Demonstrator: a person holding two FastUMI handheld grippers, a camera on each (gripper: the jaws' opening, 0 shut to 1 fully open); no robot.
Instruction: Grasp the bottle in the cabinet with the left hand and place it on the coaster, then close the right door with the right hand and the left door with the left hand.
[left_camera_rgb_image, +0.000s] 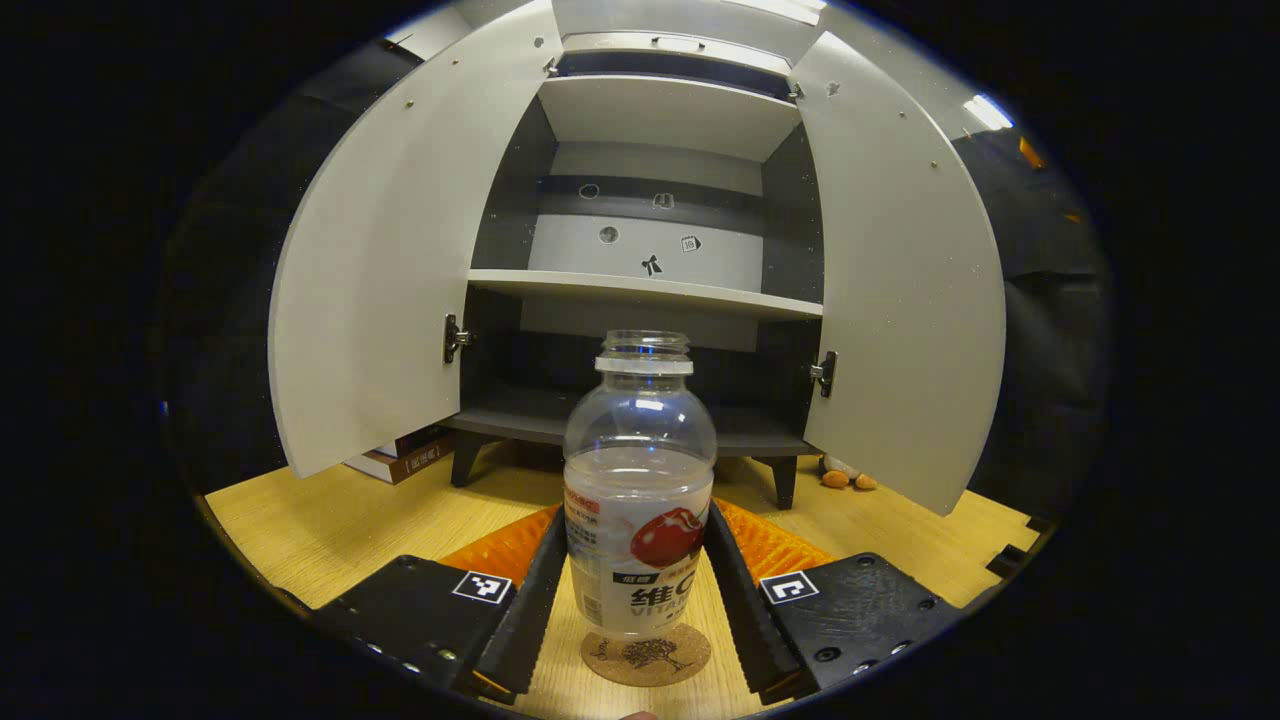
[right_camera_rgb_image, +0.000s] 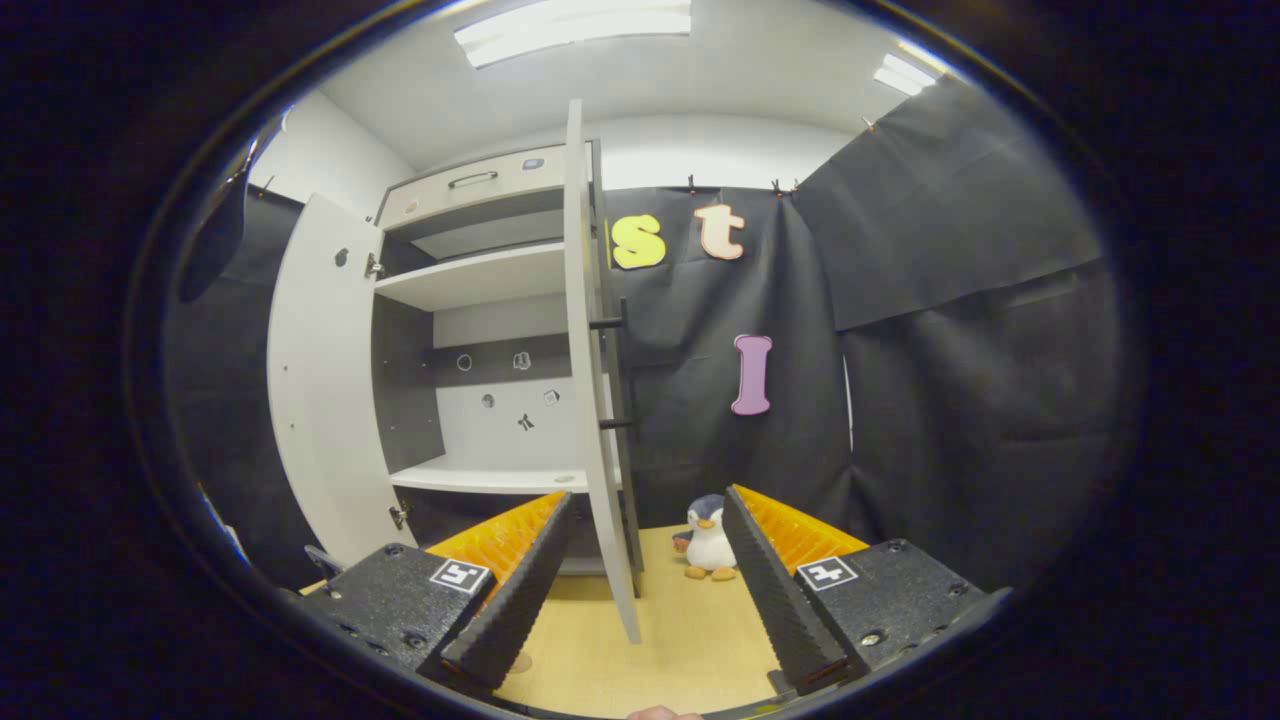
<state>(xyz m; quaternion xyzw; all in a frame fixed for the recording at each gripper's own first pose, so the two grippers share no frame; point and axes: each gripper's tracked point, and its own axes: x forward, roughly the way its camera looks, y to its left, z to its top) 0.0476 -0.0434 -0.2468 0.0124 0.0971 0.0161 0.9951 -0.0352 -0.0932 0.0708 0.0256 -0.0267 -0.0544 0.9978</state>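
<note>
A clear bottle with a red fruit label and no cap stands upright on a round cork coaster on the wooden table. My left gripper is shut on the bottle, one finger against each side. Behind it stands the grey cabinet with its left door and right door both swung wide open. In the right gripper view, my right gripper is open and holds nothing. The right door shows edge-on just ahead of it, between the lines of its fingers.
Books lie on the table under the left door. A toy penguin stands by the black cloth wall beside the cabinet. The cabinet shelves are bare.
</note>
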